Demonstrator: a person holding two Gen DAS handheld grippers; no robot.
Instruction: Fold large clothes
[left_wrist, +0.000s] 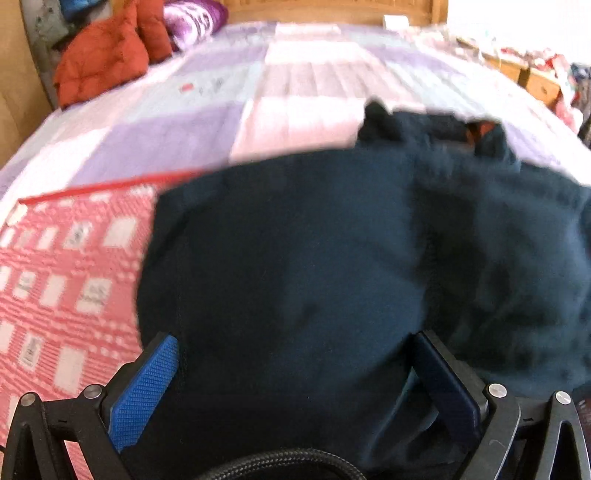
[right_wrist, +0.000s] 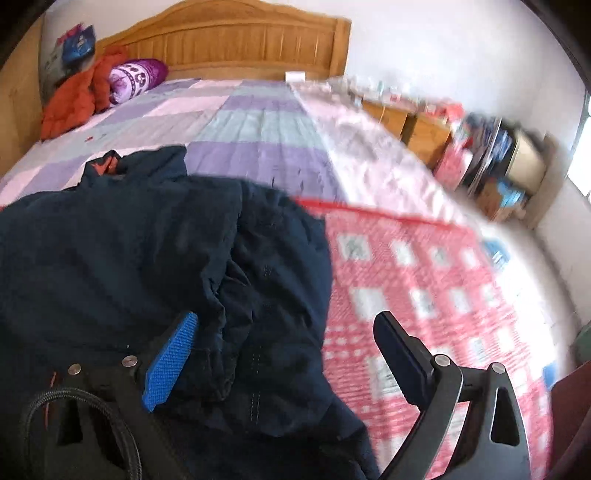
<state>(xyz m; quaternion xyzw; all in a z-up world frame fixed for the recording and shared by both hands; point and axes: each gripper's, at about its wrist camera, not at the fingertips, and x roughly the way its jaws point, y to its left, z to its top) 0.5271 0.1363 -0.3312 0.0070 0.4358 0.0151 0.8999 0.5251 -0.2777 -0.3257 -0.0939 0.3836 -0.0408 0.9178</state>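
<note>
A large dark navy jacket (left_wrist: 314, 240) lies bunched on a red-and-white patterned mat (left_wrist: 66, 266) on the bed. Its collar with an orange lining (left_wrist: 480, 129) points toward the headboard. My left gripper (left_wrist: 295, 343) is open, its blue-padded fingers (left_wrist: 147, 384) spread wide just over the near part of the jacket. In the right wrist view the jacket (right_wrist: 147, 258) fills the left, with the mat (right_wrist: 424, 295) to its right. My right gripper (right_wrist: 286, 325) is open over the jacket's right edge, holding nothing.
The bed carries a purple, pink and grey checked quilt (right_wrist: 240, 122) with a wooden headboard (right_wrist: 229, 40) behind. An orange garment (left_wrist: 103, 55) and a purple pillow (right_wrist: 136, 77) lie at the far left corner. Cluttered wooden cabinets (right_wrist: 424, 125) stand along the bed's right side.
</note>
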